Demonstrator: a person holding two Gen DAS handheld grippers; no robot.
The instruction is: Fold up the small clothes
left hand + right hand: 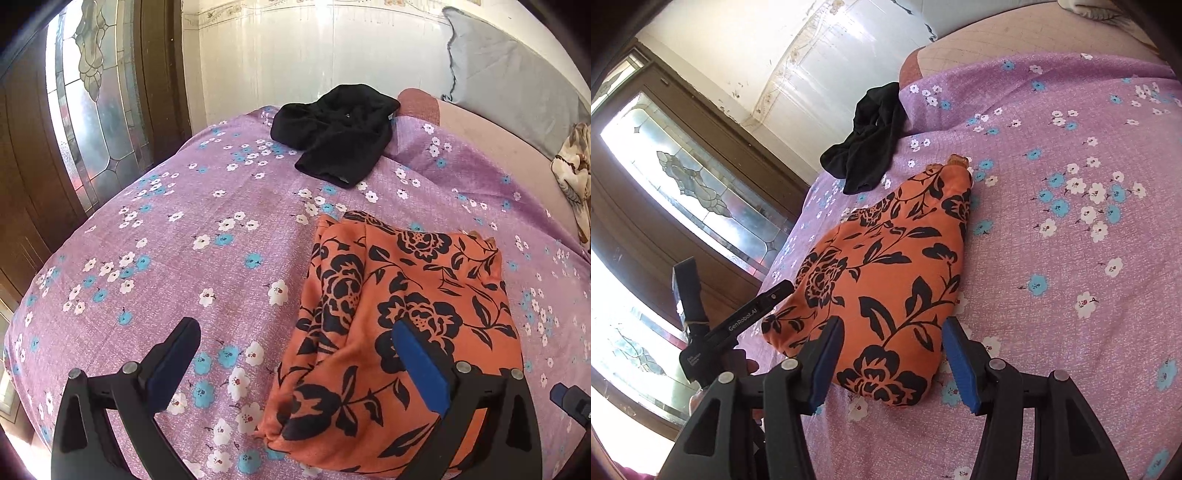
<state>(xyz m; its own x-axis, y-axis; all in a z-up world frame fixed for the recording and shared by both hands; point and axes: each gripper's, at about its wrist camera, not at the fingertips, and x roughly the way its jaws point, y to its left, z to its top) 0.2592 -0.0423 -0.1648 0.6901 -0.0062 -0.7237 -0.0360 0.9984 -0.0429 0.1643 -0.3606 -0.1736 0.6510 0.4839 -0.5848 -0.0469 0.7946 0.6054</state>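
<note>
A folded orange garment with black flowers (402, 295) (886, 266) lies on the purple flowered bedsheet (184, 240) (1071, 258). My left gripper (295, 332) is open wide just above its near end, the right finger (417, 354) over the cloth and the left finger over bare sheet. My right gripper (893, 325) hovers over the garment's near end from the other side, jaws apart and not pinching the cloth. A crumpled black garment (340, 133) (868, 147) lies farther back near the bed's edge.
The left gripper's body (738, 325), held by a hand (748, 365), shows in the right wrist view. A grey pillow (517, 85) and a patterned cloth (576, 173) lie at the right. A wooden door with leaded glass (92, 110) (683, 177) stands beyond the bed.
</note>
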